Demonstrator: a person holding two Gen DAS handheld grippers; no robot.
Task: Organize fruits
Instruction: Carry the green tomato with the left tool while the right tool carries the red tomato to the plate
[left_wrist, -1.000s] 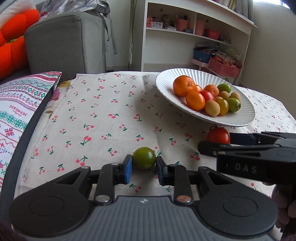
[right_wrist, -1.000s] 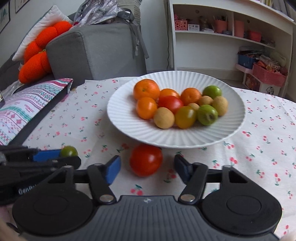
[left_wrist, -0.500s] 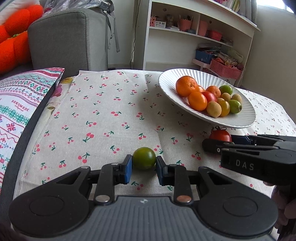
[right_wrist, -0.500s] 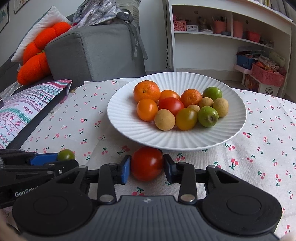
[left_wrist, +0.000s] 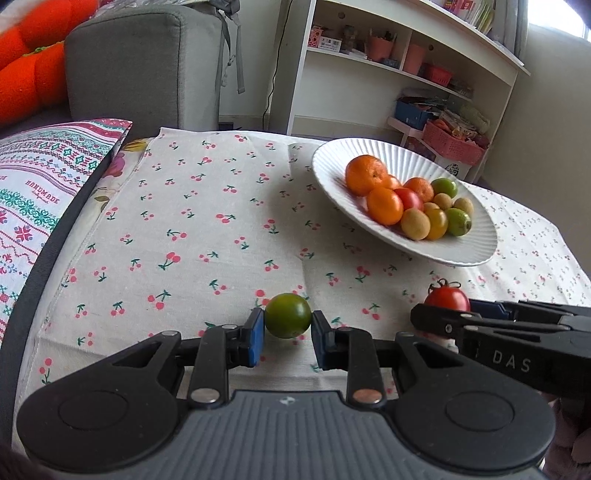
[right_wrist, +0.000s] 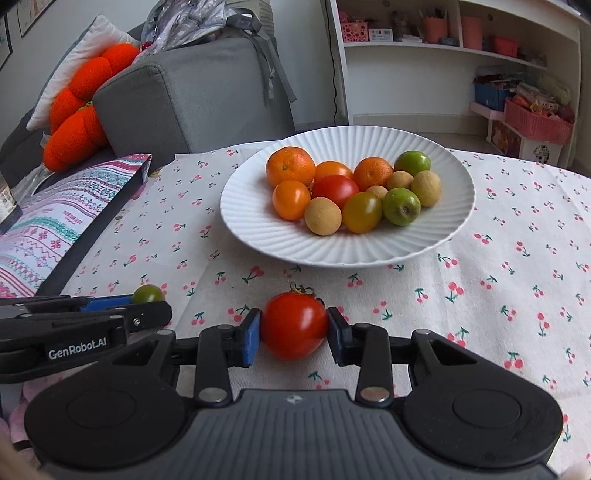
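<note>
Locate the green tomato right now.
Green tomato sits between the left gripper's fingers, over the tablecloth, left of the red tomato and short of the plate.

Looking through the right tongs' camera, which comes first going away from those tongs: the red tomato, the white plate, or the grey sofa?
1. Red tomato: right between the tongs' pads.
2. White plate: just beyond it, mid-table, piled with fruit.
3. Grey sofa: past the table's far edge, to the left.

Bright daylight, soft shadows, fisheye-bent edges, slight blur.
</note>
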